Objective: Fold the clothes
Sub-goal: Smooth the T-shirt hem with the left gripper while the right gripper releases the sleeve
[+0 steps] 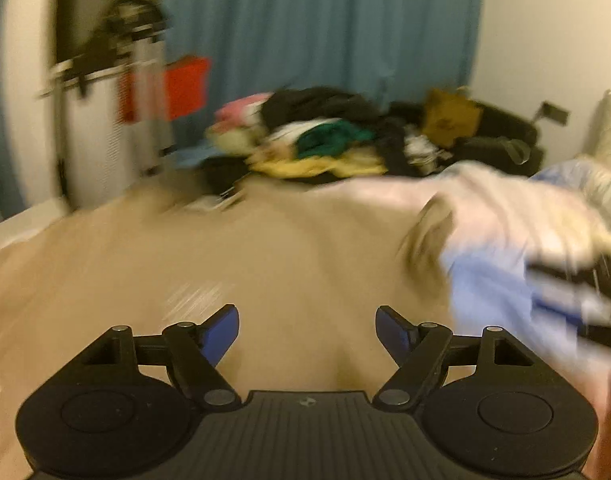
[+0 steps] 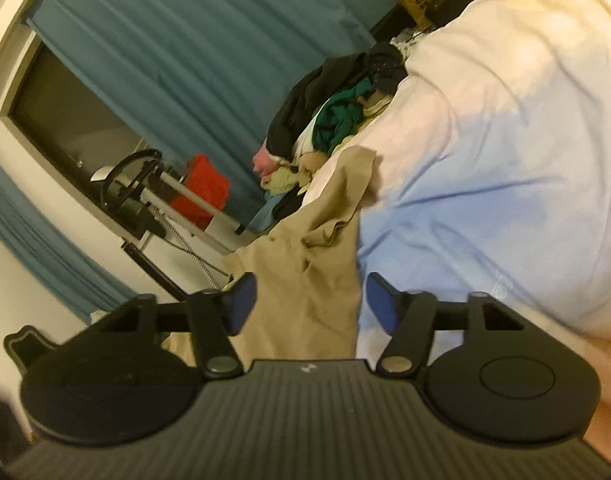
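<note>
A tan garment lies spread over the bed in the blurred left wrist view, right under my open left gripper. In the right wrist view the same tan garment lies crumpled along the edge of the white bed cover. My right gripper is open and empty just above it, jaws wide apart. The other gripper shows as a blurred dark shape at the right of the left wrist view, over a light blue patch of cover.
A pile of mixed clothes sits at the far end of the bed, before a teal curtain. A brown box and dark bags stand at the back right. A red item and a metal rack stand by the window.
</note>
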{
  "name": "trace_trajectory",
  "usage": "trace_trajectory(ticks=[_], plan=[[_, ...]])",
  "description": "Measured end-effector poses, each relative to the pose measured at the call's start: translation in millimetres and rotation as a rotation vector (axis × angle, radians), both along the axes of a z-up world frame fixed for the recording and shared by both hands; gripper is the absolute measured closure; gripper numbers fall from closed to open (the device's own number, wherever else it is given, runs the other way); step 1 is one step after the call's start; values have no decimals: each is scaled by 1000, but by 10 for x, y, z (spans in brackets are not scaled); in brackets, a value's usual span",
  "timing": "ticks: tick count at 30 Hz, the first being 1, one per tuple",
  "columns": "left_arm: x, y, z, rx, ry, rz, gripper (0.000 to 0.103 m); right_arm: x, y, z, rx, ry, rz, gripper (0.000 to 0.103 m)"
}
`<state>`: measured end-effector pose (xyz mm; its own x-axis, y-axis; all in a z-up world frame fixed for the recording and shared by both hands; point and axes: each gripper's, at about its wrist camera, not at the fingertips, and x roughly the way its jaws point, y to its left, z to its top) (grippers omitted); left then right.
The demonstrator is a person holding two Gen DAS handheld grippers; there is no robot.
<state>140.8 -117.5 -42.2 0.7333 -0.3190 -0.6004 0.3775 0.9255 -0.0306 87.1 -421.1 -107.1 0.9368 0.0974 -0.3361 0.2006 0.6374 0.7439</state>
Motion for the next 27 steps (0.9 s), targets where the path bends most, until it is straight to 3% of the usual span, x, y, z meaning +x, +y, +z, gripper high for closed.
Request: trace_trajectory(ticks=[2,8,11,15,21,22,23,24,25,27], plan=[[-373,354,-27,-16,36,45,25,24,18,28,8,3,13,55],[-910,881,-138,-91,99,127,25,329,42,20,17,31,42,56],[-945,941,-124,-134,87,114,25,557,35,-134,28,16,57,56],[-935,888,-143,-129,54,91,25,818,18,-303,11,23,88,56],[-737,870,-331,-136,115,98,25,1190,25,-399,-92,30,97,56],[-714,870,-351,-139,121,101,25,1231,23,-415,-107,35,98,67],[-691,871,-371,-142,127,105,25,1258,12,-437,-113,39,97,85],[-669,871,-391,-146,133,107,25,1265,-13,-461,-106,44,93,93],[-646,869,-406,-149,137,108,25,1244,-43,-469,-95,43,78,98],[-606,859,-431,-154,144,107,25,1131,-121,-422,-78,13,16,98]])
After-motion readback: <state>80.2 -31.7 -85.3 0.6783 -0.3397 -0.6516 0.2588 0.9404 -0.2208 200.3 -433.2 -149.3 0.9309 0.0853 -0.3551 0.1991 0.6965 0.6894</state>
